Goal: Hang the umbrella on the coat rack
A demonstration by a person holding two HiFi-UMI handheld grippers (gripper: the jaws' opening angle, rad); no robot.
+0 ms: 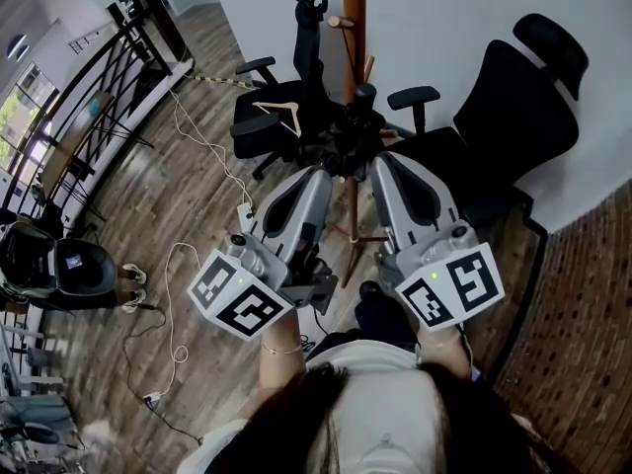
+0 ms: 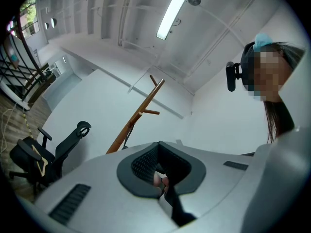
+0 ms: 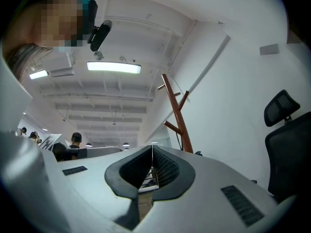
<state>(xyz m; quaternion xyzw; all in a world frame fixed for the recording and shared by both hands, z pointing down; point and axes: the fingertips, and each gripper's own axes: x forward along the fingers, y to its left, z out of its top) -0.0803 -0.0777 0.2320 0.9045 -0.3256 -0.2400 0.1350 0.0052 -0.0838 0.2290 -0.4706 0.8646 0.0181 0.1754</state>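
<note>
**Coat rack approach: items on view**

**Head view.**
- The left gripper and right gripper are held side by side, with their tips pointing at the rack's pole.
- Each carries a cube faced with black-and-white square markers.
- The umbrella, black and bunched, sits against the pole just past both tips, with its knob end uppermost. I cannot tell whether it hangs from a peg.
- Left of the rack is a black office chair with a wooden hanger on its seat.
- Right of the rack a second black chair stands close, leaving a narrow lane to the pole.
- Farther left of the rack there is open plank floor crossed by a white cable, bounded by a black railing.
- On the rack's right, nearer me, the planks end at brick paving.

**Left gripper view.**
- The jaw tips meet and grip nothing I can name.
- A pinkish patch and a dark strip show through the hollow behind the tips, both unidentified.
- The rack leans across a white wall, with one chair to its left.

**Right gripper view.**
- The jaw tips are pressed together and hold nothing. Floor shows through the hollow.
- The rack rises just past the tips, with a chair to its right.
</note>
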